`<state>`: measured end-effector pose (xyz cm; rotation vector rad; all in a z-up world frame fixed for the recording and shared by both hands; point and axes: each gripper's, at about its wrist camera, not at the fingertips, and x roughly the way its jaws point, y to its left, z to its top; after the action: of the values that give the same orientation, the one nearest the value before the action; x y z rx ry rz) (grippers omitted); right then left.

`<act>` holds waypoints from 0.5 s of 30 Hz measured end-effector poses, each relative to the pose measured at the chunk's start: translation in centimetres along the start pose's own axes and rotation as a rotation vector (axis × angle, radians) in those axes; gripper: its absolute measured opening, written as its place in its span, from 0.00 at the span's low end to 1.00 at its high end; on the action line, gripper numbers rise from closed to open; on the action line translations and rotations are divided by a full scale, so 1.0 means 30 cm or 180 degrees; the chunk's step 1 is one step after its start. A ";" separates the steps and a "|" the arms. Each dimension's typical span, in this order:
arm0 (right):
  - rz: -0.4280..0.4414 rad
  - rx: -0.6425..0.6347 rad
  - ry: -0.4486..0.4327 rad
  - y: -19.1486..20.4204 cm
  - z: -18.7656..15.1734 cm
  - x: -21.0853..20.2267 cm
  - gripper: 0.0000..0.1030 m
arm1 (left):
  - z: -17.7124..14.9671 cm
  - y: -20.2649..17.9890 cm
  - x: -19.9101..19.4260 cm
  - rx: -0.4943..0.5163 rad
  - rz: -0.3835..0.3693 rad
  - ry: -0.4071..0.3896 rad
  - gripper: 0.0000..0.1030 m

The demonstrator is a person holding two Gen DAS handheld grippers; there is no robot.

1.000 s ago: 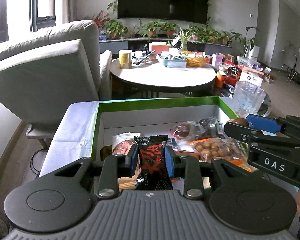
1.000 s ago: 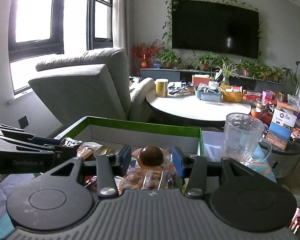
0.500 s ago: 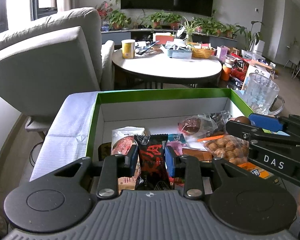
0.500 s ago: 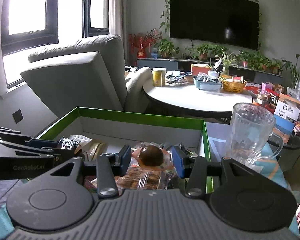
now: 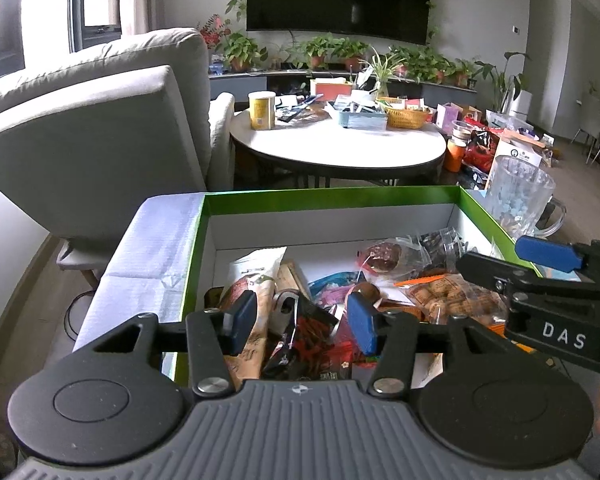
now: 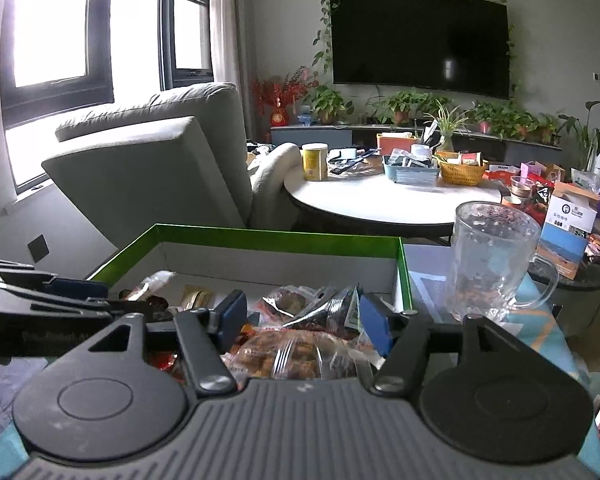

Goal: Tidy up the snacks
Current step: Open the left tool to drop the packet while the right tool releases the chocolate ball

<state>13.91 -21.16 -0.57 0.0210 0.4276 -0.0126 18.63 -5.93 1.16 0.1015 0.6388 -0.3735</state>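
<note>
A green-rimmed white box (image 5: 328, 194) holds several snack packets. My left gripper (image 5: 302, 322) is open and empty over its near left part, above the black and red packet (image 5: 312, 336) lying in the pile. A brown round snack (image 5: 364, 292) lies by its right finger. My right gripper (image 6: 302, 320) is open and empty over the box's near right part (image 6: 276, 236), above a clear bag of brown snacks (image 6: 296, 354). It shows at the right in the left wrist view (image 5: 548, 268).
A glass mug (image 6: 494, 260) stands just right of the box. A grey armchair (image 5: 100, 140) is at the left beyond it. A round white table (image 5: 340, 146) with clutter stands behind. More boxes and packets (image 6: 568, 220) sit at the right.
Both grippers opened. The left let go of the black and red packet, the right let go of the brown round snack; both now lie in the box.
</note>
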 end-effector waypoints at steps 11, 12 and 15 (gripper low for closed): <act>0.0001 -0.0036 -0.0041 0.011 -0.022 -0.061 0.43 | -0.014 -0.028 -0.092 0.0072 0.0015 -0.0143 0.47; 0.0000 -0.0035 -0.0053 0.012 -0.023 -0.069 0.43 | -0.016 -0.033 -0.102 0.0084 0.0014 -0.0162 0.48; -0.0001 -0.0015 -0.0077 0.012 -0.027 -0.093 0.43 | -0.027 -0.052 -0.134 0.0130 0.0028 -0.0223 0.50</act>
<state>11.04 -20.75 -0.14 0.0160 0.4035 -0.0120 14.64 -5.96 2.94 0.1295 0.5616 -0.3801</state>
